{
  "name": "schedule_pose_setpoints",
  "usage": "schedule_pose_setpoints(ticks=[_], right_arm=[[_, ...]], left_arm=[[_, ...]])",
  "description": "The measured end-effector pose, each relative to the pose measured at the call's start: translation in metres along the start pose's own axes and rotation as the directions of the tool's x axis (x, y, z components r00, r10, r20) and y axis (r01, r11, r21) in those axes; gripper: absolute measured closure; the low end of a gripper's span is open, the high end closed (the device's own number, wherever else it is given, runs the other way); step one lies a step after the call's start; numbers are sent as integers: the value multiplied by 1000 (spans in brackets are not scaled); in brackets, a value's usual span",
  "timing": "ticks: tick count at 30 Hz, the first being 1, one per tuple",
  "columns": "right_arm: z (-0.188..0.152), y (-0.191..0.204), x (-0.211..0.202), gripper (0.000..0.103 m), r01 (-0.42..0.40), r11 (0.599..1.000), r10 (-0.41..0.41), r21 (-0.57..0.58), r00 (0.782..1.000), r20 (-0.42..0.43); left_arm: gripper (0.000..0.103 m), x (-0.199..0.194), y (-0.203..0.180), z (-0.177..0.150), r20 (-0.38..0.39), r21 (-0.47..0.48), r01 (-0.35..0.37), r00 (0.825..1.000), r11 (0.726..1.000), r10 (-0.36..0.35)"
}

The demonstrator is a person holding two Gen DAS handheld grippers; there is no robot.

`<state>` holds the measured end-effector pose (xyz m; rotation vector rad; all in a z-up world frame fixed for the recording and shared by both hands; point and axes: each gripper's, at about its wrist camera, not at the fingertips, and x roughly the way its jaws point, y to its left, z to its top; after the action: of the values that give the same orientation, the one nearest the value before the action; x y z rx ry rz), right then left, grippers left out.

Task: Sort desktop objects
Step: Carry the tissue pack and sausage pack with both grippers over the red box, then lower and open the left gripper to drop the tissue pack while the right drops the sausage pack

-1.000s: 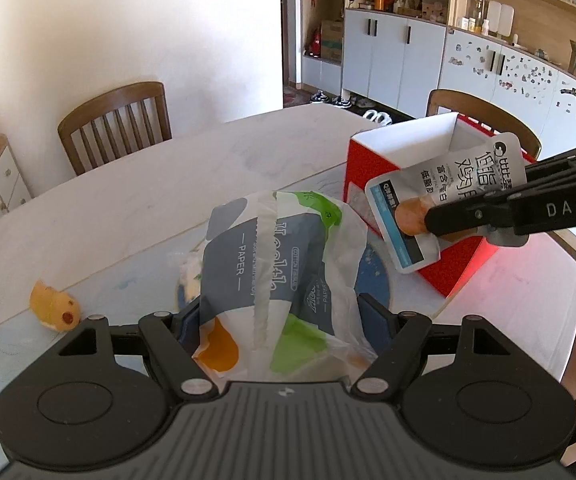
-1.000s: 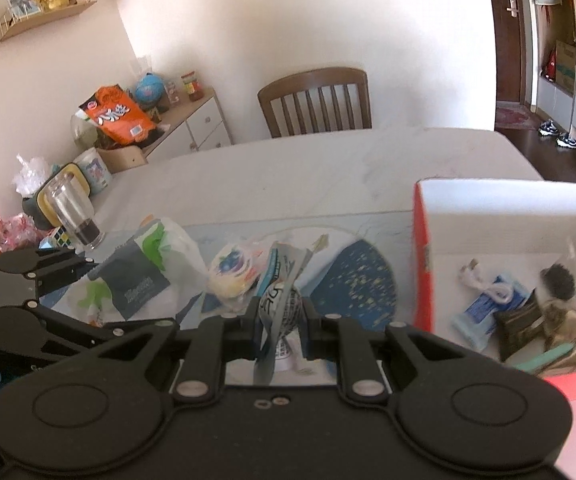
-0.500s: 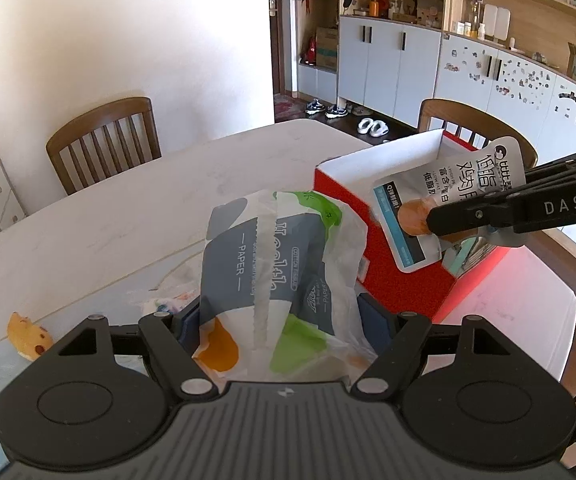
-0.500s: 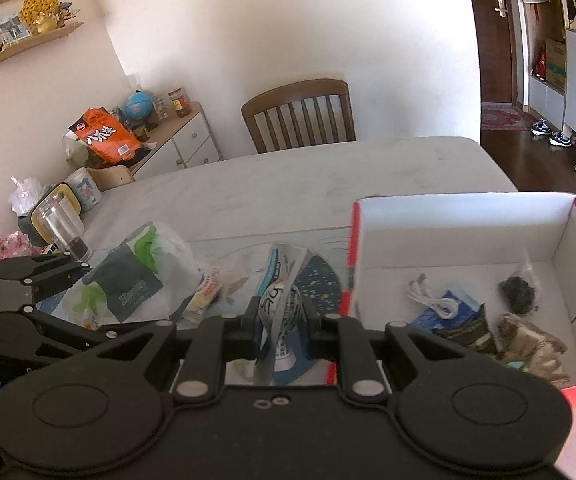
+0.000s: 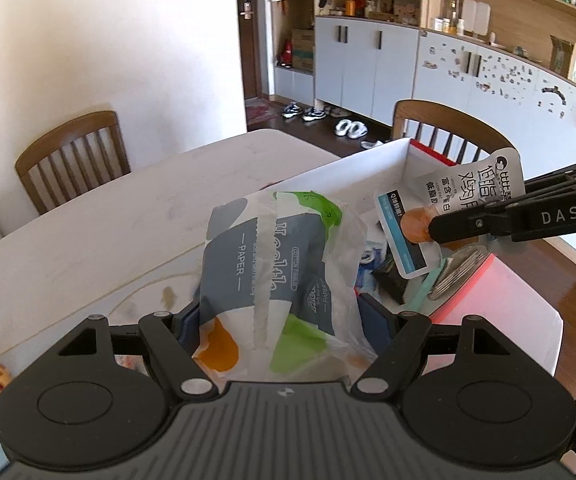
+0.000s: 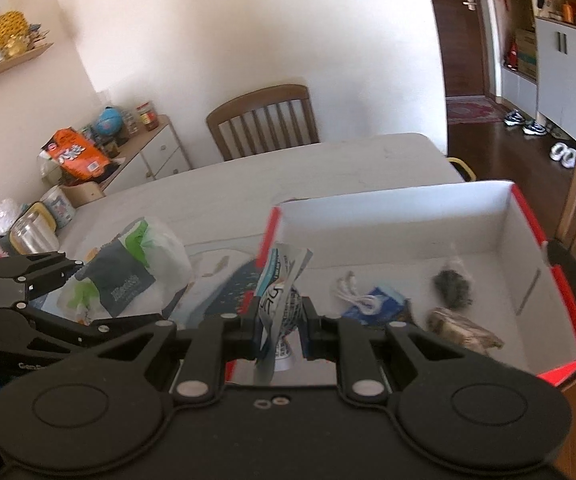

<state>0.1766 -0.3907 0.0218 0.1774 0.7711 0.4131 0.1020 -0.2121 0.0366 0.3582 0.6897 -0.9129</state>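
Between the jaws of the right gripper (image 6: 280,322) hung a flat snack pouch (image 6: 282,280), pinched near its lower part with its long axis running up and away from the fingers, so that its free end stood over the near-left corner of the red-and-white box (image 6: 528,220). From the left wrist view the same pouch (image 5: 448,216) was seen side-on, tilted, its lower edge just above the things already lying in the box (image 5: 352,168).

The left gripper (image 5: 284,316) was clamped on a soft pack of paper tissues (image 5: 272,264), the pack standing up between the fingers and bulging past them. It sat short of the box's near wall — beside the box, not over it — while the right gripper was the nearer of the two to the opening.

Inside the box, past the pouch, lay a white cable (image 6: 358,294), a blue packet (image 6: 380,306), a dark fuzzy lump (image 6: 452,286) and a crumpled brownish wrapper (image 6: 464,330); the last was blurred, so what it was I could not say for sure.

My reading: the pouch needed only to be let go over the box's left end, where the floor looked bare, and the tissues would have to travel forward and to the right over the near wall — the bulkier load, likelier to catch the rim.
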Motion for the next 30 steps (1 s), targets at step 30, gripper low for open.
schedule_pose_setpoints(ticks=[30], right_arm=[[-10,-73,27,86,73,996,-66,54,990,-121]], left_arm=[[26,141,-68,77,-194,202,134,976,970,-95]])
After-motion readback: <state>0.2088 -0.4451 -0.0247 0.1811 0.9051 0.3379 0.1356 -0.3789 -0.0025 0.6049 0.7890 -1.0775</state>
